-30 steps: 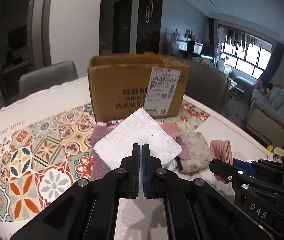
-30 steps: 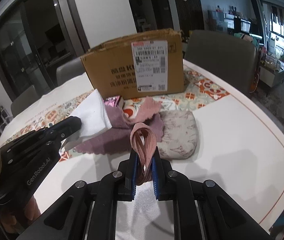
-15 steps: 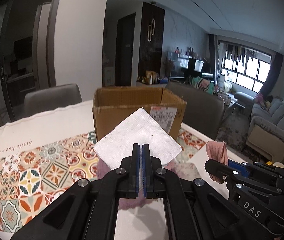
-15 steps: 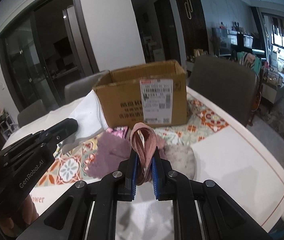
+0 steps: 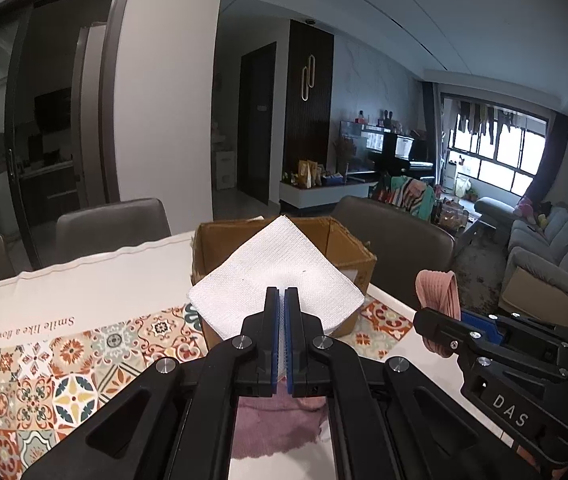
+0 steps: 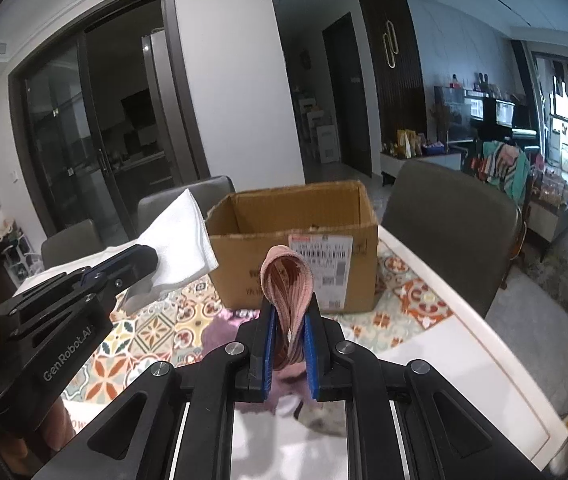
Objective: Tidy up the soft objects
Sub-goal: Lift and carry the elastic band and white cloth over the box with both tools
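Now carrying cloth [image 5: 276, 280] in left gripper [image 5: 281, 312], band [image 6: 287, 280] in right gripper [image 6: 288, 320], jaws clamped; box [image 6: 292, 216] dead ahead at twelve o'clock, left nearer.

"Smile like a flower" on tablecloth [image 5: 32, 329]; "DAS", "GenRobot.AI" on tongs.

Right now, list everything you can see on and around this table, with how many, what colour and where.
White cloth: one, white, held up in front of the box.
Pink band: one, dusty pink, looped, held up in front of the box.
Cardboard box: one, brown, open top, on the tablecloth.
Purple cloth: one, mauve, on the table below the grippers.
Tablecloth: one, white with coloured tile pattern, covering the table.
Chairs: at least three, grey, behind the table.
Sofa: one, grey, far right.
Left gripper: shut on the white cloth.
Right gripper: shut on the pink band.
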Demonstrator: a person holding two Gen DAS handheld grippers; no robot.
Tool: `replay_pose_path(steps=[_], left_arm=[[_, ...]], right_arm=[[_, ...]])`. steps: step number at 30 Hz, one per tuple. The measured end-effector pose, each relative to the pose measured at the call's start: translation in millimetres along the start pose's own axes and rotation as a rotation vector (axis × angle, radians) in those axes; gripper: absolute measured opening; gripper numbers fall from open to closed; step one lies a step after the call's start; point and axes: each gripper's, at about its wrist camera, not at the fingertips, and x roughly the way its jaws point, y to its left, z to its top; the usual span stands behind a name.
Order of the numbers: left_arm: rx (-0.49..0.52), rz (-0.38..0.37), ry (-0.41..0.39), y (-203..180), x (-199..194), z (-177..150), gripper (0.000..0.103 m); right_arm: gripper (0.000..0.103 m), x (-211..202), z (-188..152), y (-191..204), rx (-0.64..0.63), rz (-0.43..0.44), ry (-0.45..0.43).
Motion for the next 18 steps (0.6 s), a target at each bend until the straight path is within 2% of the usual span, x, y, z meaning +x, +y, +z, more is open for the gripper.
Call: replay_pose_path(steps=[13,18], left_arm=[[0.006,0.019,-0.019,0.8,23.1,33.7,0.004],[0.008,0.023,-0.025,4.4,32.3,37.6,0.004]], right_arm=[[0.015,17.6,50.8,-13.3,-0.018,0.023,-0.016],[0.014,31.1,65.8,-15.0,-0.037,0.022,-0.026]])
